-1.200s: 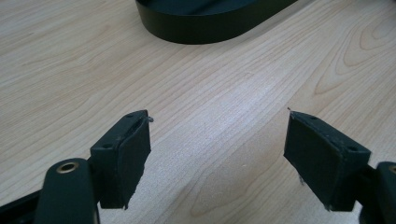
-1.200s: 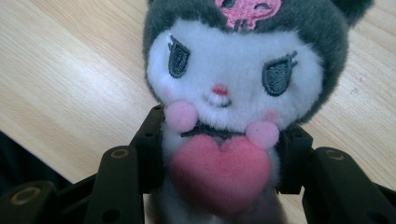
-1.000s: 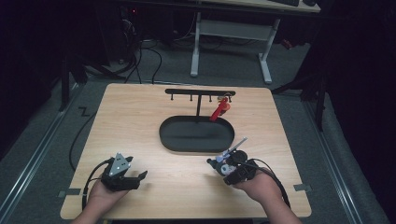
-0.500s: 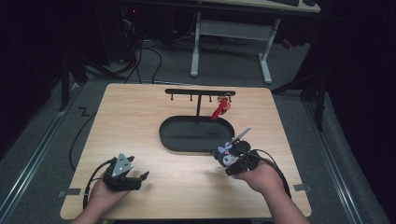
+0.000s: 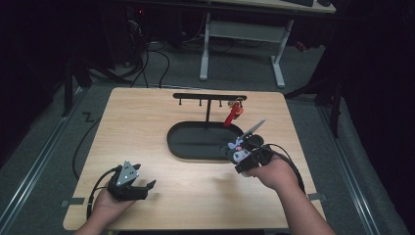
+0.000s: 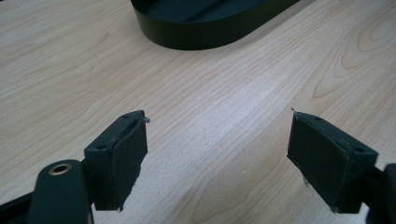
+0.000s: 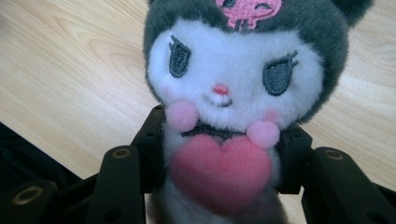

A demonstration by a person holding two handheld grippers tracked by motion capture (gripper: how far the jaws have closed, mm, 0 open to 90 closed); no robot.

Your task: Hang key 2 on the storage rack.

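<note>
Light wooden table [image 5: 147, 132] with visible grain, black oval tray [image 5: 203, 142] resting on it near the centre, a thin black T-shaped rack [image 5: 209, 97] rising from the tray's far end, grey carpeted floor [image 5: 49, 147] beneath the table

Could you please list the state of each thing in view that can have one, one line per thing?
Plush toy: gripped at its body, lifted off the table.
Right gripper: shut on the plush toy.
Left gripper: open, nothing between its jaws, low over the table.
Black oval tray: on the table, looks empty.
Hook rack: upright behind the tray.
Red keychain: hanging from a hook near the rack's right end.
</note>
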